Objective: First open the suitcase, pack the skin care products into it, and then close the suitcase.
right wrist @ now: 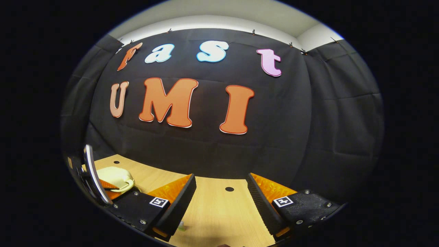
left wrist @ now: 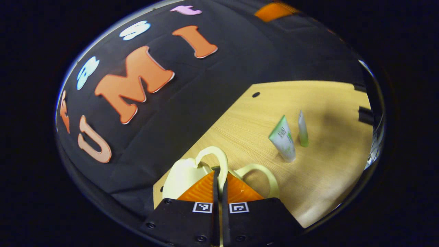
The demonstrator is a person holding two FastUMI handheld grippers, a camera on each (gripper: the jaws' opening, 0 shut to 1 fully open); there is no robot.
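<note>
In the left gripper view a small cream suitcase [left wrist: 181, 175] lies on the wooden table [left wrist: 322, 171] right before my left gripper [left wrist: 220, 183]. That gripper is shut on one of its cream loop handles [left wrist: 219, 157]; the second handle [left wrist: 265, 171] curves to the right. Two skin care tubes stand farther right: a wide green-and-white tube [left wrist: 284, 139] and a slim one [left wrist: 303, 130]. In the right gripper view my right gripper [right wrist: 221, 202] is open above the table with nothing between its fingers. The suitcase [right wrist: 115, 176] and the left gripper [right wrist: 110, 187] show at the far left.
The black cloth wall rises just behind the table's far edge. Small round holes [left wrist: 256, 94] [right wrist: 229, 189] mark the tabletop. A tiny green object [right wrist: 180, 225] peeks out beside my right gripper's left finger. Dark fittings [left wrist: 365, 115] sit at the table's right edge.
</note>
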